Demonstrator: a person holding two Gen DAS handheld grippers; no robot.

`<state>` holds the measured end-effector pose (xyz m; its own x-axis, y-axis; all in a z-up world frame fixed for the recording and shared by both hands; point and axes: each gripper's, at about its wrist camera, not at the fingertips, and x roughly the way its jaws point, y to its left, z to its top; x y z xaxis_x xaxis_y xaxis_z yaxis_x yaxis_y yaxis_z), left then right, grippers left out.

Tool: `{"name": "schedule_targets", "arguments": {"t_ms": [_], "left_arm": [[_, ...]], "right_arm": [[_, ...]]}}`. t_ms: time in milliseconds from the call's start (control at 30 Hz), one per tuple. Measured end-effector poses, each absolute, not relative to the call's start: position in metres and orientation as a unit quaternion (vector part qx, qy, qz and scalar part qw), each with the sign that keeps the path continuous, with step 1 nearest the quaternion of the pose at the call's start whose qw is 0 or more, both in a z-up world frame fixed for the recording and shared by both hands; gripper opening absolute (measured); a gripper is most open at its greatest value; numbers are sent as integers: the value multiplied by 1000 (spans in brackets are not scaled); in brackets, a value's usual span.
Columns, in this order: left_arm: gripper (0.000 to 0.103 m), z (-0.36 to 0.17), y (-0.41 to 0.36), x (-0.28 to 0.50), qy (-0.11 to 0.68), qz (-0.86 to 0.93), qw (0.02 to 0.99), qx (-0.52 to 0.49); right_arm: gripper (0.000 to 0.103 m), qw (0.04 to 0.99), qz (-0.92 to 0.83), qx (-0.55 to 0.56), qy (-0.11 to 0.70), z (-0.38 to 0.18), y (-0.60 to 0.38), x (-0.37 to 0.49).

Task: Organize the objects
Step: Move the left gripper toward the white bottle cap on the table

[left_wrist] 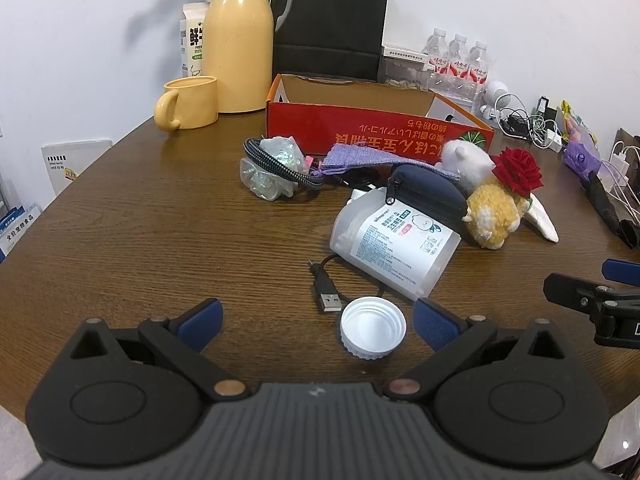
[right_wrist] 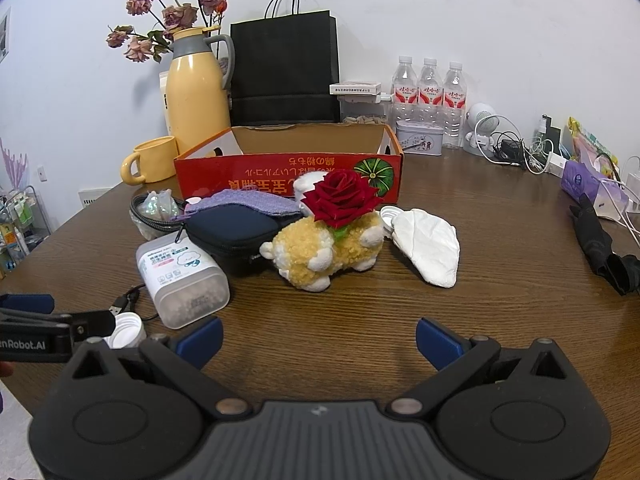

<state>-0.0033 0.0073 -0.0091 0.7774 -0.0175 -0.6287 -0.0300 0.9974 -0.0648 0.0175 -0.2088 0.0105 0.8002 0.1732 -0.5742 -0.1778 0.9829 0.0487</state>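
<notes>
An open red cardboard box [left_wrist: 360,128] [right_wrist: 288,176] stands mid-table. In front of it lie a yellow plush toy [right_wrist: 324,252] [left_wrist: 494,214] with a red rose [right_wrist: 342,198], a navy zip pouch [right_wrist: 236,228] [left_wrist: 428,194], a purple knit pouch [left_wrist: 360,160], a clear cotton-swab container [left_wrist: 392,244] [right_wrist: 182,280], a white cap [left_wrist: 372,332] [right_wrist: 124,330], a USB cable [left_wrist: 328,292], a braided cable over a plastic bag [left_wrist: 272,168], and a white tissue [right_wrist: 428,246]. My left gripper [left_wrist: 318,322] is open, the cap between its fingers. My right gripper [right_wrist: 318,340] is open and empty, short of the plush.
A yellow thermos [left_wrist: 238,44], yellow mug [left_wrist: 190,102], black paper bag [right_wrist: 284,68] and water bottles [right_wrist: 430,92] line the back wall. Chargers and cables [right_wrist: 520,152] and a folded black umbrella [right_wrist: 600,246] lie at the right.
</notes>
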Motion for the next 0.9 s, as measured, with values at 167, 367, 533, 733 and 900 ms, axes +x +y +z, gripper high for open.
{"name": "schedule_targets", "arguments": {"t_ms": [167, 367, 533, 733, 900], "left_arm": [[103, -13, 7, -5, 336, 4, 941, -37], [103, -14, 7, -5, 338, 4, 941, -38], [103, -14, 7, -4, 341, 4, 939, -39], [103, -13, 6, -3, 344, 3, 938, -39], [103, -15, 5, 0, 351, 2, 936, -40]], "right_arm": [[103, 949, 92, -4, 303, 10, -207, 18], [103, 949, 92, -4, 303, 10, -207, 18], [103, 948, 92, -4, 303, 10, -207, 18], [103, 948, 92, -3, 303, 10, -208, 18], [103, 948, 93, -3, 304, 10, -208, 18]]}}
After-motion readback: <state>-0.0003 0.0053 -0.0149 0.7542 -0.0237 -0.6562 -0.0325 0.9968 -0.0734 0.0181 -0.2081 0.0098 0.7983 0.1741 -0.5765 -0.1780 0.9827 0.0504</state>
